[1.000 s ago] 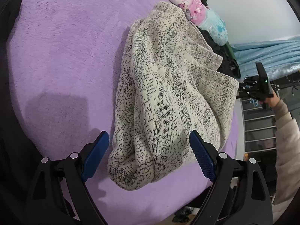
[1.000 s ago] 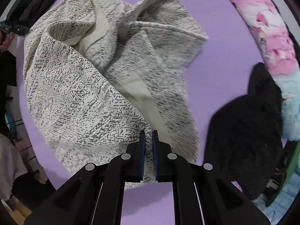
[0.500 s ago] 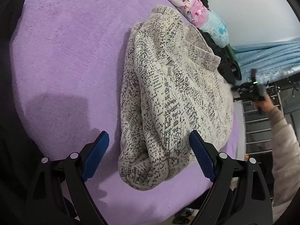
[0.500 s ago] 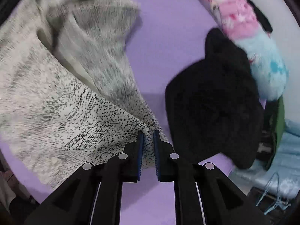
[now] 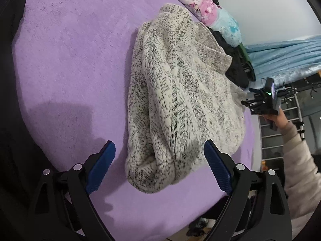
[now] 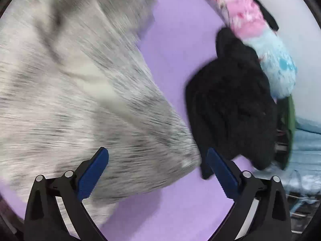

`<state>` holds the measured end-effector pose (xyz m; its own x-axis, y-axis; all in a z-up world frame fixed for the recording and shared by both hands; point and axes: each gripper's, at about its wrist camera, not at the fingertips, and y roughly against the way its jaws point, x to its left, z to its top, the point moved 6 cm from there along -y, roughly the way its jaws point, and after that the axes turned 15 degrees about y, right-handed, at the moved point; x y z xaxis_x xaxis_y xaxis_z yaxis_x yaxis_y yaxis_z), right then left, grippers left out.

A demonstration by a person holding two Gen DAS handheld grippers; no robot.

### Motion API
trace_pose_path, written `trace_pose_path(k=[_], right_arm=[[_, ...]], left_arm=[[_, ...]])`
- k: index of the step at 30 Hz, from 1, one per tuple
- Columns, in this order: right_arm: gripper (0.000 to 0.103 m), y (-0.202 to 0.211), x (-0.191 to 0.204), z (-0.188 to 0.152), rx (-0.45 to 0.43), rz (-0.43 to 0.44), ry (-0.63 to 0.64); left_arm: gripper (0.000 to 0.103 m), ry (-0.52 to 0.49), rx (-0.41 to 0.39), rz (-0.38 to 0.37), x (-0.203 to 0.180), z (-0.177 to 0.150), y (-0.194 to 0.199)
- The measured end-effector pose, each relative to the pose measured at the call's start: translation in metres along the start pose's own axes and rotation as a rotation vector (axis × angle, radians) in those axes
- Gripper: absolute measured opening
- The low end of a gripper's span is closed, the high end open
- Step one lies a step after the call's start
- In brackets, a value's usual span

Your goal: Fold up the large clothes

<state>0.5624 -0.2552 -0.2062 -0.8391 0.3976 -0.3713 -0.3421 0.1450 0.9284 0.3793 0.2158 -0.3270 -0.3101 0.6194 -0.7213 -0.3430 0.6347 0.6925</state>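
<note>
A cream sweater with black flecks (image 5: 180, 100) lies bunched in a long heap on the purple bed (image 5: 70, 50). My left gripper (image 5: 158, 143) hovers over its near end, jaws wide and still opening a little, with nothing pressed between the pads. In the right wrist view the sweater (image 6: 80, 100) is motion-blurred. Its corner lies under and between the jaws of my right gripper (image 6: 156, 150), which are opening, and neither pad presses on it. In the left wrist view a hand holds that right gripper off the bed's far right edge.
A black garment (image 6: 230, 104) lies just right of the sweater. Behind it a pink and pale blue blanket roll (image 6: 246, 16) runs along the wall. Blue fabric (image 5: 280, 56) and a metal rack (image 5: 280, 140) stand beyond the bed. A person's beige sleeve (image 5: 297, 150) is at right.
The right gripper went from shut on the sweater's edge to wide open and let it go. It swung toward the black garment. The sweater heap shifted and settled. The left gripper stayed put.
</note>
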Motion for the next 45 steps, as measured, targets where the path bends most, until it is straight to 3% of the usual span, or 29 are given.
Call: trace_pose_path(k=[4,6,9,13,16,19,25,36,45], right_arm=[[0.096,0.018,0.028,-0.048,-0.145,0.081,-0.222],[0.096,0.011,0.048,-0.06,-0.194,0.123,-0.323],[0.096,0.006,0.068,-0.112,-0.298,0.22,-0.552],[0.096,0.002,0.091,-0.152,-0.441,0.337,-0.814],[0.096,0.005,0.1,-0.169,-0.547,0.38,-0.918],[0.096,0.008,0.112,-0.171,-0.624,0.409,-0.93],[0.095,0.004,0.126,-0.167,-0.671,0.457,-0.902],[0.082,-0.019,0.143,-0.161,-0.671,0.537,-0.887],[0.08,-0.029,0.152,-0.159,-0.69,0.566,-0.9]], left_arm=[[0.087,-0.003,0.027,-0.028,0.004,-0.008,-0.001],[0.087,0.01,0.036,-0.048,0.007,-0.011,-0.002],[0.086,0.002,0.048,-0.055,0.01,-0.013,-0.006],[0.083,-0.044,0.042,-0.046,0.007,-0.01,-0.013],[0.083,-0.018,0.056,-0.062,0.008,-0.006,-0.02],[0.083,-0.017,0.053,-0.071,0.006,-0.005,-0.019],[0.083,-0.018,0.049,-0.072,0.007,-0.006,-0.019],[0.082,-0.029,0.044,-0.066,0.01,-0.01,-0.015],[0.078,-0.044,0.037,-0.081,0.004,-0.012,-0.017]])
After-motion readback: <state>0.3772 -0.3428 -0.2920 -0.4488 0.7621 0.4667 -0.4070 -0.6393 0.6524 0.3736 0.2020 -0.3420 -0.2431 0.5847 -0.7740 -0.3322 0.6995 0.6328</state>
